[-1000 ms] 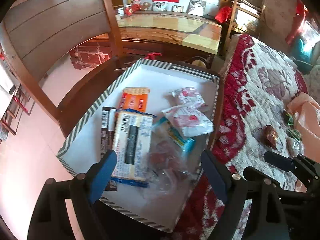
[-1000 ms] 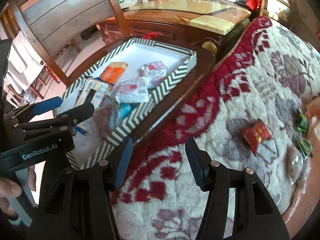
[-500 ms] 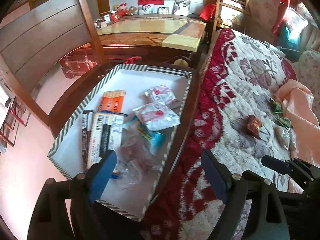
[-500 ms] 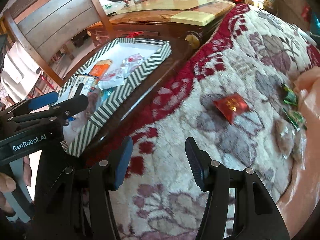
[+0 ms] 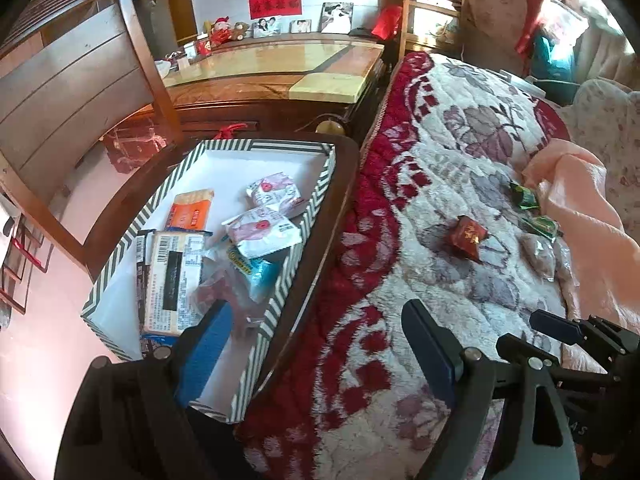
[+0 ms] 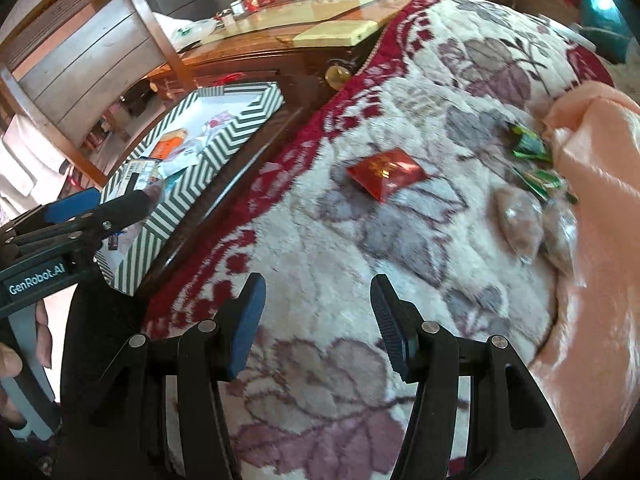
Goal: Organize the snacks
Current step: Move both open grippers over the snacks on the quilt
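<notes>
The bed (image 6: 360,248), under a floral red-and-cream blanket, filled most of both views. Beside its edge a striped box (image 5: 296,236) stood on a dark wooden chair seat and already held several packets, among them two pink-and-white ones and an orange one.

Loose snacks remained on the blanket, near a peach cloth (image 6: 600,184): a red packet (image 6: 386,172), two green-wrapped sweets (image 6: 530,146) and two clear-wrapped brownish pieces (image 6: 520,220). The red packet lay apart from the rest, nearest the box.

The right gripper (image 6: 316,320) hung over the blanket with jaws parted and nothing between them. The red packet lay ahead of it and slightly to the right, well clear of the fingertips. Its long axis ran across the line of approach, tilted a little, so the jaws would need to straddle the shorter dimension.

The left gripper (image 5: 316,344) was spread wide and empty, one finger above the box's near corner, the other above the blanket.

Judgement: the right hand was the nearer to the remaining snacks, the red packet being the likely first pick. The deep pile may hinder a clean pinch on a flat packet
</notes>
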